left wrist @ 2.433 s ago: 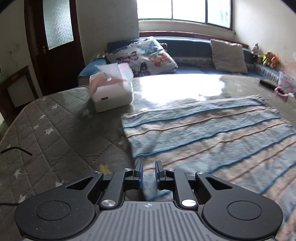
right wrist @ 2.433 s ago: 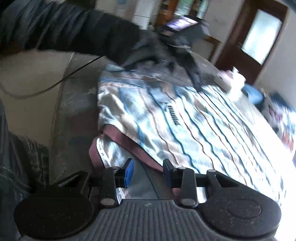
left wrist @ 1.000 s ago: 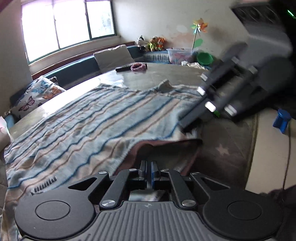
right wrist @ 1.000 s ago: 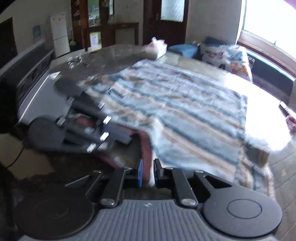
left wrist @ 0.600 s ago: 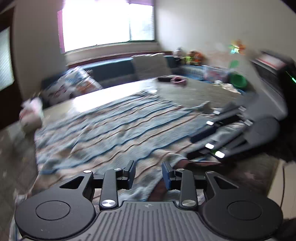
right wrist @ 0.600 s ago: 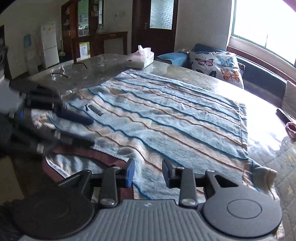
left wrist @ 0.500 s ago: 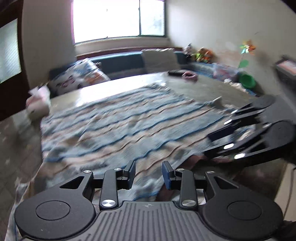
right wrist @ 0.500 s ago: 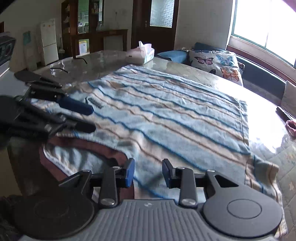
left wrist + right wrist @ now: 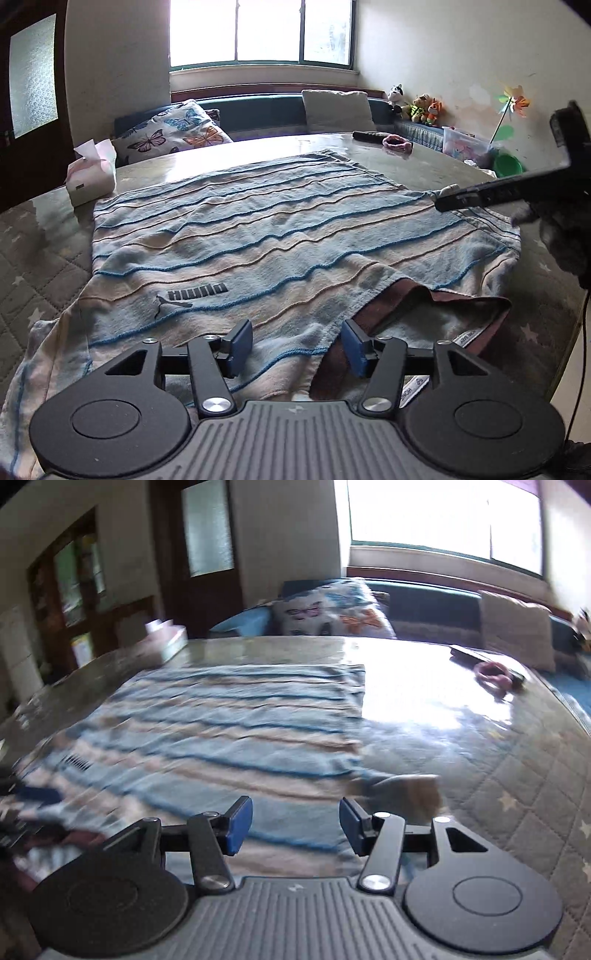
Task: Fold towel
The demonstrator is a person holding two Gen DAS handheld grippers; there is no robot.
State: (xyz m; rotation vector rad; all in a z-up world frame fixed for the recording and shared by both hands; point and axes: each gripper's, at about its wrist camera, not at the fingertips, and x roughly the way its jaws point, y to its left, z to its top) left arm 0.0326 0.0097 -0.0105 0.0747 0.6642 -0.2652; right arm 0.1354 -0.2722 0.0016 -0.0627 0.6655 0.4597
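L gripper (image 9: 297, 345): pitched down, jaws apart, just been opening, blue pads (image 9: 240, 345) clear, nothing pinched. R gripper (image 9: 295, 825): same downward tilt, jaws parted about as wide, also just been opening, nothing clamped. R gripper's black fingers (image 9: 480, 192) also seen in L view, upper right, side-on.

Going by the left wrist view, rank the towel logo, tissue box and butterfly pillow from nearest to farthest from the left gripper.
From the left gripper:
1. Towel logo, just ahead, slightly left.
2. Tissue box, far left on the table.
3. Butterfly pillow, behind the table, on the bench.
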